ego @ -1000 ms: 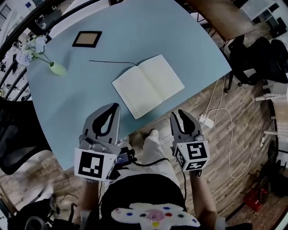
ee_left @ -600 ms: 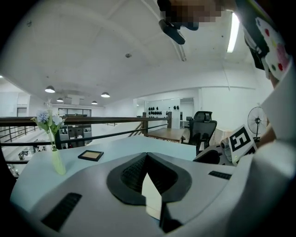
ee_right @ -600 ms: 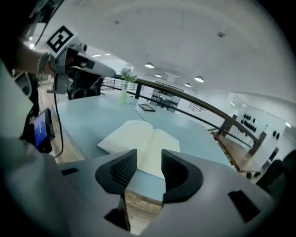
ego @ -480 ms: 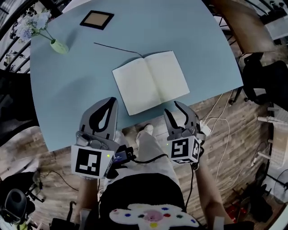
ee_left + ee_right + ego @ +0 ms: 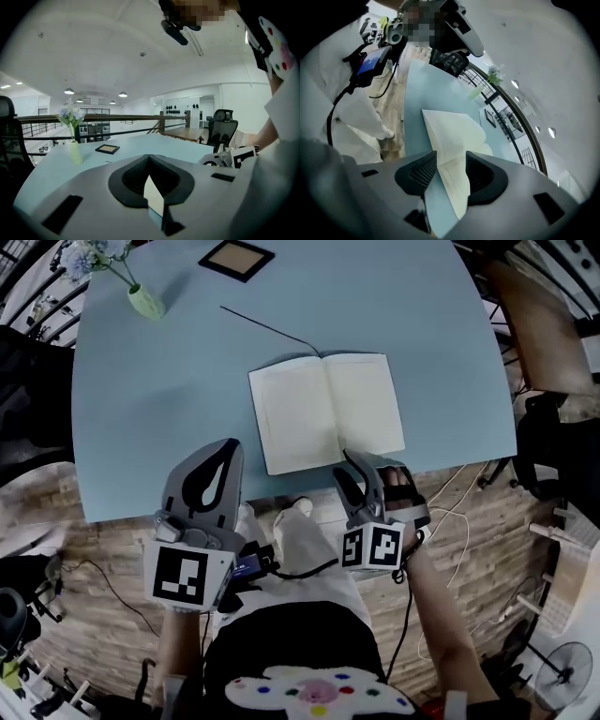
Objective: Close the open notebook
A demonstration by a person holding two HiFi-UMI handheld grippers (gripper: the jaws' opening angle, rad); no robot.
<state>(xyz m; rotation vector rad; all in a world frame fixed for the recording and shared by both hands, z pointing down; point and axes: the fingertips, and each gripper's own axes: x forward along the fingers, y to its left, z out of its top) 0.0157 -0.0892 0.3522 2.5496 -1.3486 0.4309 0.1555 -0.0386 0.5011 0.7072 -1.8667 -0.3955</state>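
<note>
The open notebook (image 5: pixel 326 409) lies flat, blank pages up, near the front edge of the light blue table (image 5: pixel 169 381). My right gripper (image 5: pixel 367 467) is at the notebook's near right corner, rolled on its side. Its jaws are opening, and in the right gripper view (image 5: pixel 451 164) the notebook's (image 5: pixel 454 136) page edge runs between them without being pressed. My left gripper (image 5: pixel 221 452) hovers shut over the table's front edge, left of the notebook, holding nothing. In its own view (image 5: pixel 149 161) the jaws meet in a closed point.
A green vase with flowers (image 5: pixel 145 301) and a small picture frame (image 5: pixel 236 259) stand at the table's far side. A thin black cord (image 5: pixel 272 331) runs to the notebook's spine. A wooden table (image 5: pixel 539 324) and a dark chair (image 5: pixel 558 451) are off to the right.
The right gripper rolled onto its side, dropped toward the notebook's near right corner and spread its jaws. The left gripper sank a little and stayed shut.
</note>
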